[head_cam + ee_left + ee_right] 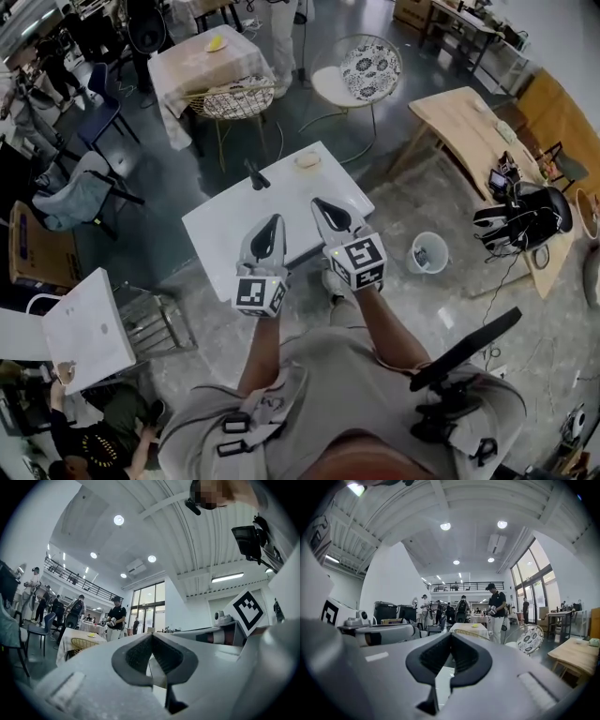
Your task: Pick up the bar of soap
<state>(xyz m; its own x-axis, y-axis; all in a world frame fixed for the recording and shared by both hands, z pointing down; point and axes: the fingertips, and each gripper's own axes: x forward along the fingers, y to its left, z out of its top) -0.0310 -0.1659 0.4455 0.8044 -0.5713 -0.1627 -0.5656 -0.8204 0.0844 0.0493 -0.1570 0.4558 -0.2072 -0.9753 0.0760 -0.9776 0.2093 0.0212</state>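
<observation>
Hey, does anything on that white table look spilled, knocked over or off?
Nothing stands out. The white table shows no spill; the bar of soap sits near its far edge, with a dark object apart to its left. The left gripper and right gripper hover empty, jaws together.

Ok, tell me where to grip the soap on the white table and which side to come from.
The soap lies flat, small and low, near the far edge of the white table, with a dark object to its left. Probably best: pinch it across its two sides from above, approaching over the near side with the right gripper, whose shut jaws must open first.
</observation>
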